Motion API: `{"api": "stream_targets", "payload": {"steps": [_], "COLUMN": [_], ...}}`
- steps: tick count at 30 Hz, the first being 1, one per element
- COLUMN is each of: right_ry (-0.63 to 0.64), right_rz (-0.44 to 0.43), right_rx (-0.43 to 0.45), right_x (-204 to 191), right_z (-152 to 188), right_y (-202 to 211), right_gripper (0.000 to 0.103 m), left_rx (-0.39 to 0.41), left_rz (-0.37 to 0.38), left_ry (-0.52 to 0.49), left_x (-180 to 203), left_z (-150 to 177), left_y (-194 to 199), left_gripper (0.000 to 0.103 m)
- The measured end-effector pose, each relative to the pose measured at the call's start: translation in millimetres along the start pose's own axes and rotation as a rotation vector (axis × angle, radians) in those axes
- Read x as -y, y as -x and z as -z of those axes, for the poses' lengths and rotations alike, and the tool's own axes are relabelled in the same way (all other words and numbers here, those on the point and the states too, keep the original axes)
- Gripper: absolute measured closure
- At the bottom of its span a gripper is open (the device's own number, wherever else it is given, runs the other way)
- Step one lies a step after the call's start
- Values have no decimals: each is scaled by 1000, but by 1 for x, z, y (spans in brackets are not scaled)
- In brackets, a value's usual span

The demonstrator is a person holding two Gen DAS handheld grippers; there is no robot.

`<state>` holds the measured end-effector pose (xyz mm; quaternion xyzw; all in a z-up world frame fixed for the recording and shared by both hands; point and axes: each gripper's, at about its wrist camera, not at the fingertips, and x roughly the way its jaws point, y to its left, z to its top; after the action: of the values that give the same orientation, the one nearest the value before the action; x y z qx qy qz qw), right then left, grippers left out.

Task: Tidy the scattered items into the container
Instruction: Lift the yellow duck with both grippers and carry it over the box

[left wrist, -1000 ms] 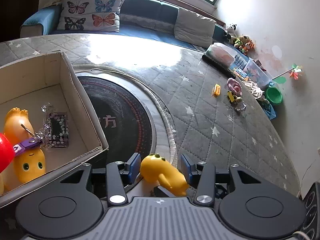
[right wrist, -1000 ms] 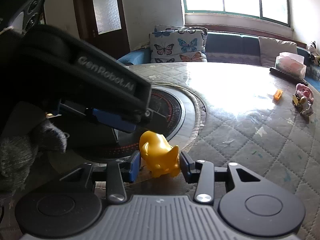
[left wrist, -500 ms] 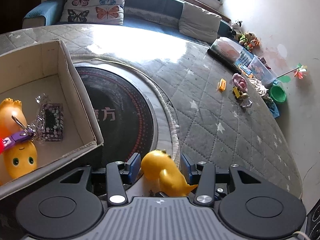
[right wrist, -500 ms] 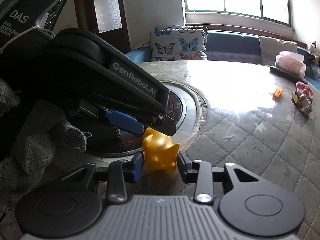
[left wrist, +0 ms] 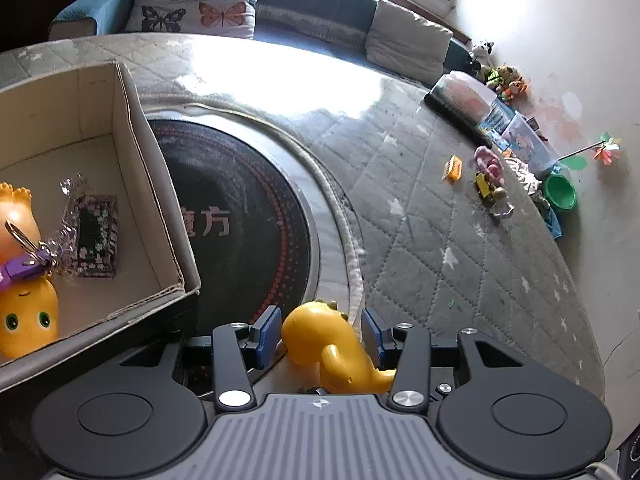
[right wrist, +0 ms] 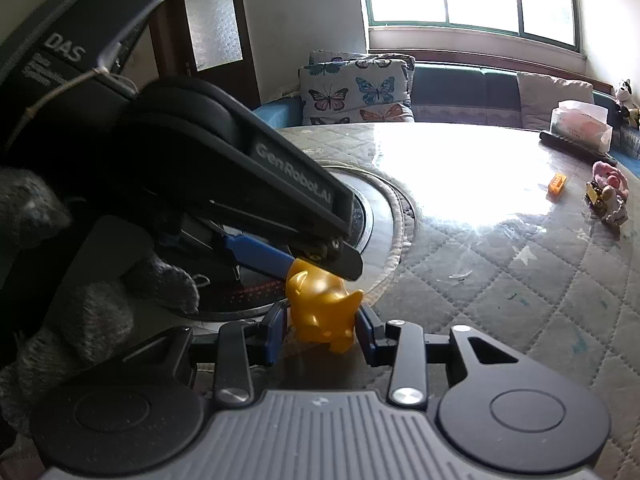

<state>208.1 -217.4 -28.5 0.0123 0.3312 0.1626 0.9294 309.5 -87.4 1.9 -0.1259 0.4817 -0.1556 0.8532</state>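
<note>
Round table (left wrist: pixel 440 240) with grey quilted star-print cover, glossy glare across the far half. Black round inset plate (left wrist: pixel 248 216) with red dotted ring and Chinese characters sits in the table centre. Cardboard box (left wrist: pixel 160 200) stands on the table's left side, overlapping the plate edge; inside it are a yellow-orange squeaky toy with green eyes (left wrist: pixel 24 320), a purple keyring tag (left wrist: pixel 20 268) lying on top of that toy, and a dark floral pouch in clear wrap (left wrist: pixel 96 236) on the box floor.

Left gripper (left wrist: pixel 320 334) straddles the yellow dinosaur toy (left wrist: pixel 328 344), blue pads either side of it; left pad looks just off the toy, right pad hidden behind its body, so cannot tell if it's clamped. The toy sits at the plate rim, just outside the box's near corner.

Right gripper (right wrist: pixel 323 330) has the same toy (right wrist: pixel 320 312) between its blue pads, both pads touching its sides: gripping it. In the right wrist view the left tool crosses over the toy from upper left.

Far right on the table: small orange block (left wrist: pixel 453 168), pink toy (left wrist: pixel 488 164), yellow toy vehicle (left wrist: pixel 484 189), all close together, well apart from the box.
</note>
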Motion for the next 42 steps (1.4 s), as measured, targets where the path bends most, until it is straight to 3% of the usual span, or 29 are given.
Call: {"api": "stream_targets", "payload": {"steps": [10, 22, 34, 42], "right_ry": [5, 36, 91, 98], "right_rz": [5, -10, -99, -136], "right_rx": [13, 92, 144, 143], "right_x": [-4, -27, -71, -87], "right_z": [2, -16, -53, -72], "right_y": [7, 40, 30, 1], "right_gripper": [70, 70, 70, 70], "left_rx": [12, 126, 224, 236], "left_rz": [-5, -18, -87, -123], "left_ry": [-35, -58, 0, 54], "left_x": [5, 12, -28, -61], "left_z": [4, 7, -11, -29], "left_y": [4, 56, 106, 110], "left_gripper": [57, 57, 57, 57]}}
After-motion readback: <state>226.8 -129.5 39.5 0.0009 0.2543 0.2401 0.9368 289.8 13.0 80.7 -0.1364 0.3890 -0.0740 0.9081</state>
